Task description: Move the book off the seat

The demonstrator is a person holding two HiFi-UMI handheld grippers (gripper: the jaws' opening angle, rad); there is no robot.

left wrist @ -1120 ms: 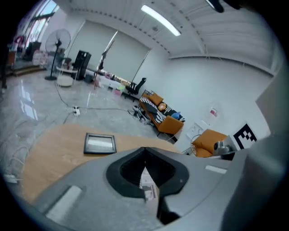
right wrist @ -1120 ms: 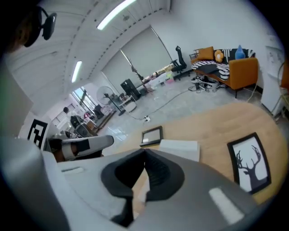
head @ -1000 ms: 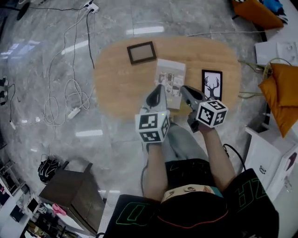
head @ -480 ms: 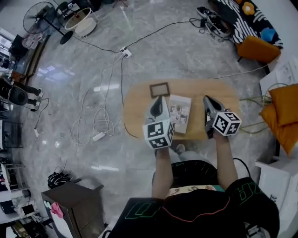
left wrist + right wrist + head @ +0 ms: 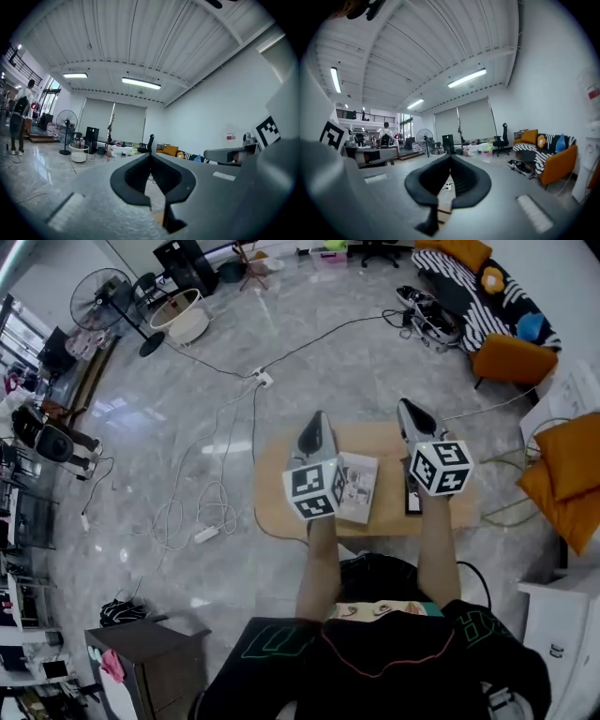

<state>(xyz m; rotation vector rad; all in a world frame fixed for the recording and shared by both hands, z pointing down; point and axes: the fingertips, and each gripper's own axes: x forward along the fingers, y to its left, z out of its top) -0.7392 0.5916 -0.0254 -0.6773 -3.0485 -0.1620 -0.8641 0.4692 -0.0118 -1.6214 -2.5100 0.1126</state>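
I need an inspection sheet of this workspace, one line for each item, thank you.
Surface: wooden seat on grey floor.
Job's things: book lies flat on the seat, not gripped.
Clutter: dark frame, mostly hidden behind the right tool.
Grippers: left tool shut, empty; right tool shut, empty; both held above the seat.
Cables: white cable loops on the floor left of the seat; power strip beyond.
Surroundings: fan, orange cushions, dark cabinet.

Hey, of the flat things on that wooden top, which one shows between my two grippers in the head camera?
The book, pale with small pictures on its cover. The black-framed picture is only a dark sliver further right, mostly hidden.
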